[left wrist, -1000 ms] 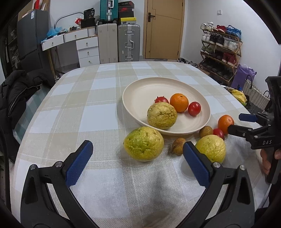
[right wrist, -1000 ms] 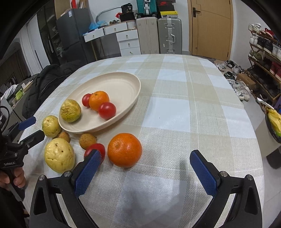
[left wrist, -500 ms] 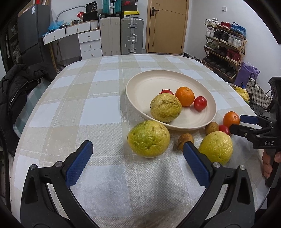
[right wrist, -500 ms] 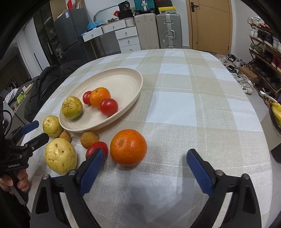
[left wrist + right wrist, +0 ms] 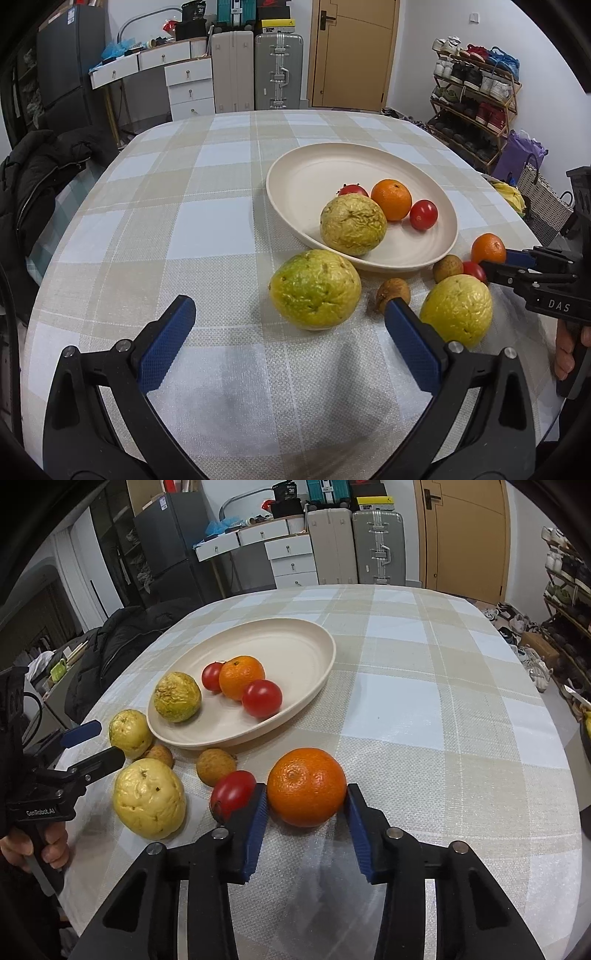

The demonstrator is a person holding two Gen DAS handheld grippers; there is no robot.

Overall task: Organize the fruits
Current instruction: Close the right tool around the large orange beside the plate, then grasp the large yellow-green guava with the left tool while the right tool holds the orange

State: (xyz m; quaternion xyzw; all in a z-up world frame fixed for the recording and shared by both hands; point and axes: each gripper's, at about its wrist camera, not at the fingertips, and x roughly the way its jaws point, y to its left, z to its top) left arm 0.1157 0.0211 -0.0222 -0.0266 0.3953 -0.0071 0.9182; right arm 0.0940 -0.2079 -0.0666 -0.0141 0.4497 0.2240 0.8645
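Observation:
My right gripper (image 5: 306, 814) is closing its jaws, and both blue pads touch the sides of an orange (image 5: 306, 786) that sits on the checked cloth. A tomato (image 5: 232, 794) lies just left of it. The cream plate (image 5: 280, 642) holds a wrinkled guava (image 5: 177, 697), an orange and two tomatoes. My left gripper (image 5: 286, 310) is open and hangs just in front of a green-yellow guava (image 5: 314, 290), not touching it. A paler guava (image 5: 457, 308) lies to the right, behind the right finger. Two brown longans (image 5: 393, 293) lie between the guavas and the plate (image 5: 295, 173).
The table's rounded edge runs close on the near side. A dark jacket (image 5: 33, 184) hangs at the left edge. Drawers, suitcases and a door stand behind; a shoe rack (image 5: 476, 103) and a basket are on the right. A hand holds each gripper's handle.
The right gripper's jaws have come together from wide open onto the orange on the table. The left gripper stays open, a little closer to the green-yellow guava.

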